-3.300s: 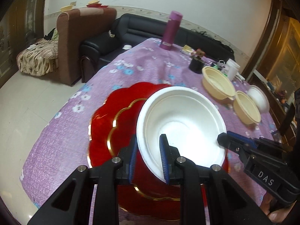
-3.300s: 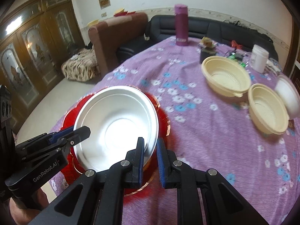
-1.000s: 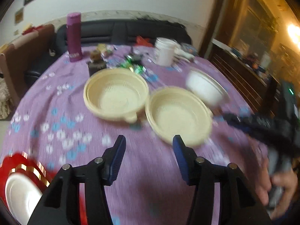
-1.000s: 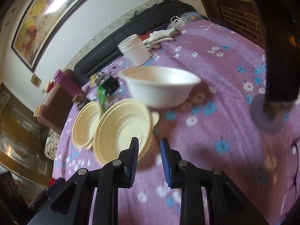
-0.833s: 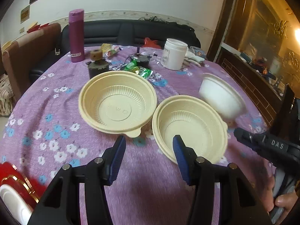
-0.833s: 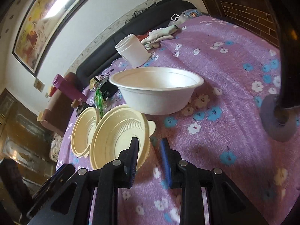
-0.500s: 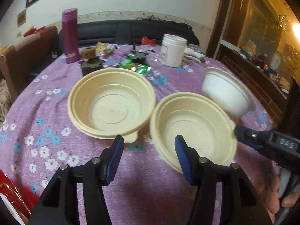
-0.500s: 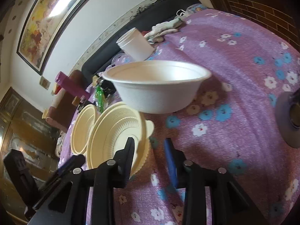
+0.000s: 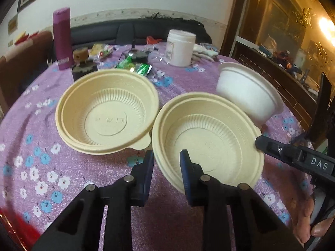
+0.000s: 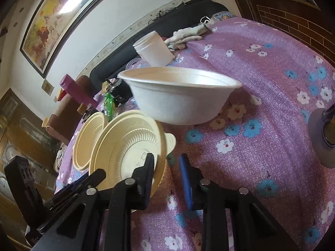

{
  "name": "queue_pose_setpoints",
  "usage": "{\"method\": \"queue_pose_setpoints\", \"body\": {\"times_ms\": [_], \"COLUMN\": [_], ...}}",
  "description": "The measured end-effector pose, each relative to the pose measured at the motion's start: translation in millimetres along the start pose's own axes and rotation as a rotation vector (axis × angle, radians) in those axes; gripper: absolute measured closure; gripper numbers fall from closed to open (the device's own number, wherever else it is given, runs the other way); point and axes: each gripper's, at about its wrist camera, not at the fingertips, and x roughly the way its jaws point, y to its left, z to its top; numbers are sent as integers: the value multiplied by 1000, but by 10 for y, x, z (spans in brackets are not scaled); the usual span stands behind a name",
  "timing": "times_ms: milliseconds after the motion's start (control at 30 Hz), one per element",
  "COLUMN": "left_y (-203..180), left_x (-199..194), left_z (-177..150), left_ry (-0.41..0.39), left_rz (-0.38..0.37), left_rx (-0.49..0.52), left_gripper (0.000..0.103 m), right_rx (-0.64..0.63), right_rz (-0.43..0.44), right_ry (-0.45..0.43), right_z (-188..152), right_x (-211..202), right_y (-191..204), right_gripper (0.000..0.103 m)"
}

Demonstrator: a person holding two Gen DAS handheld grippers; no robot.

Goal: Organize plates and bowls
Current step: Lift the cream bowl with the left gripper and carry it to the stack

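Three bowls lay unstacked mid-bench (image 9: 79,179): two beige, left (image 9: 106,113) and near (image 9: 207,142), one white (image 9: 249,94) far right. Both hand-held grippers, left (image 9: 166,163) and right (image 10: 167,167), released, straddled the near bowl's rim. Stacking remained.

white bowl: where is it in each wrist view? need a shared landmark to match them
Left wrist: the white bowl sits right of centre, behind the nearer cream bowl.
Right wrist: the white bowl is at centre, behind the same cream bowl.
Shared landmark: the white jar on the table beyond the bowl in both views.
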Motion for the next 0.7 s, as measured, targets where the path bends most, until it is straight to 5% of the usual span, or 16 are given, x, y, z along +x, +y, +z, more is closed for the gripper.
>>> {"method": "queue_pose_setpoints", "body": {"times_ms": [233, 700], "left_y": [-67, -4], "left_x": [-205, 7], "left_z": [-44, -71], "left_ry": [-32, 34], "left_rz": [-20, -37], "left_rx": [28, 2], "left_gripper": [78, 71], "right_rx": [-28, 23], "right_rz": [22, 36], "right_ry": [6, 19], "right_z": [-115, -43], "right_x": [-169, -23], "right_y": [100, -32], "right_gripper": [80, 80]}}
